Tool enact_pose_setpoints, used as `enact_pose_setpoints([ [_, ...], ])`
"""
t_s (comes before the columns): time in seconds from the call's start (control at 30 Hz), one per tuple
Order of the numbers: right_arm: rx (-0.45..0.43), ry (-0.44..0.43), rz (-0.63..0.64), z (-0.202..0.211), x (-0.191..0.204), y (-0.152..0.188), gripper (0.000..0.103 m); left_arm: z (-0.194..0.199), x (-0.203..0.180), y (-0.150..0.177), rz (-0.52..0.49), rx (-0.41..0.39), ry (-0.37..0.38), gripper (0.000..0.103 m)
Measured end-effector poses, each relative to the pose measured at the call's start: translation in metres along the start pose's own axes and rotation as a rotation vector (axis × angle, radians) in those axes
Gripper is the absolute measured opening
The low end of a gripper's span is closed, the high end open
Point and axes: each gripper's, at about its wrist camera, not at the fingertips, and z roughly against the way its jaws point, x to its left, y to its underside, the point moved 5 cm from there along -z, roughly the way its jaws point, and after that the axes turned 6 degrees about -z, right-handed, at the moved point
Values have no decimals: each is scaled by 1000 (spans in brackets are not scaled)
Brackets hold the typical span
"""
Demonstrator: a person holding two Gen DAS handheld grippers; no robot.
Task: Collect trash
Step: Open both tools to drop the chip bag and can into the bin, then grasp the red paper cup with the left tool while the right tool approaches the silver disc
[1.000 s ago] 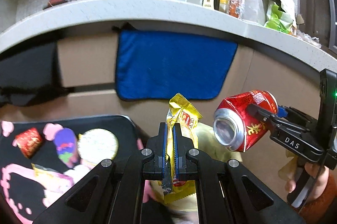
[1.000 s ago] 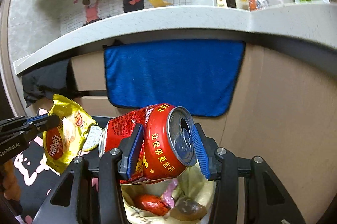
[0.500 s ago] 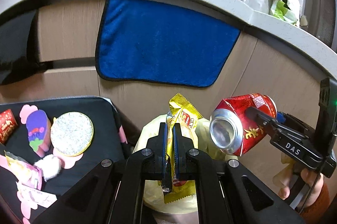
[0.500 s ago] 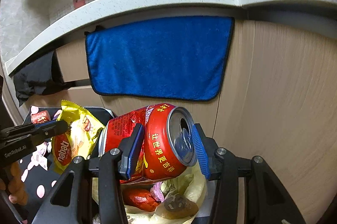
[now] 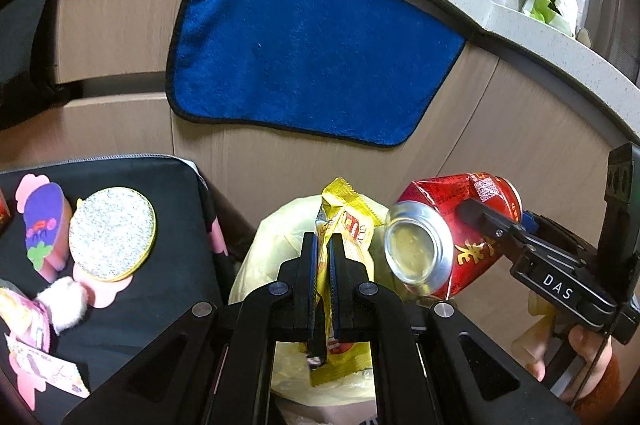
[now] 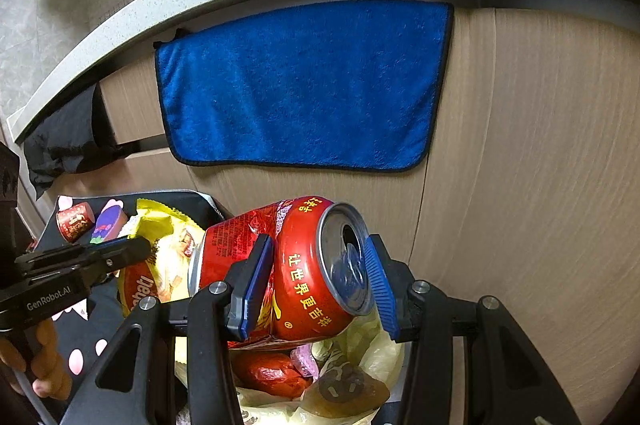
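Note:
My left gripper (image 5: 323, 245) is shut on a yellow snack wrapper (image 5: 347, 221) and holds it above a bin lined with a pale yellow bag (image 5: 272, 237). My right gripper (image 6: 316, 273) is shut on a dented red drink can (image 6: 304, 265), lying sideways between its blue pads, over the same bag (image 6: 376, 349). The can (image 5: 444, 233) and right gripper also show in the left wrist view at the right. The wrapper (image 6: 160, 261) and left gripper (image 6: 132, 249) show in the right wrist view at the left. Red and brown trash (image 6: 272, 373) lies in the bag.
A black table (image 5: 172, 185) at the left carries a round glittery disc (image 5: 112, 233), a purple and pink foam piece (image 5: 44, 221) and pink wrappers (image 5: 24, 313). A small red packet (image 6: 74, 221) lies there too. A blue towel (image 5: 312, 65) hangs on the wooden cabinet under the counter (image 5: 540, 25).
Both grippers have tilted down and moved closer to the cabinet, over the bin. The bag's inside shows more. Both grips are unchanged.

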Motion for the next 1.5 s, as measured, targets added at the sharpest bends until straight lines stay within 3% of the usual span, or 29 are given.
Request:
enact_pose_setpoints([
  [0.17,8,4,5,-3,1,0,44,-5,0,-1,18,10,23,6],
  [0.23,11,7,3,-4,1,0,44,-6,0,-1,38,4,70,8],
  [0.27,14,6,1,-5,1,0,44,-6,0,-2,53,1,100,13],
  [0.37,32,8,-14,-10,-2,3,45,-3,3,-2,74,-5,108,48],
  [0.57,105,11,-58,-27,-9,13,46,13,27,-2,136,-25,23,50],
  [0.83,79,28,-58,-22,0,9,46,38,73,18,199,-19,-101,50],
  [1.0,54,-5,-53,-16,19,4,46,67,112,30,227,-51,-191,50],
  [1.23,32,-91,-10,-17,82,-4,46,131,196,51,342,-106,-344,50],
  [1.5,60,-189,32,-36,169,-3,46,224,278,64,367,-157,-563,50],
])
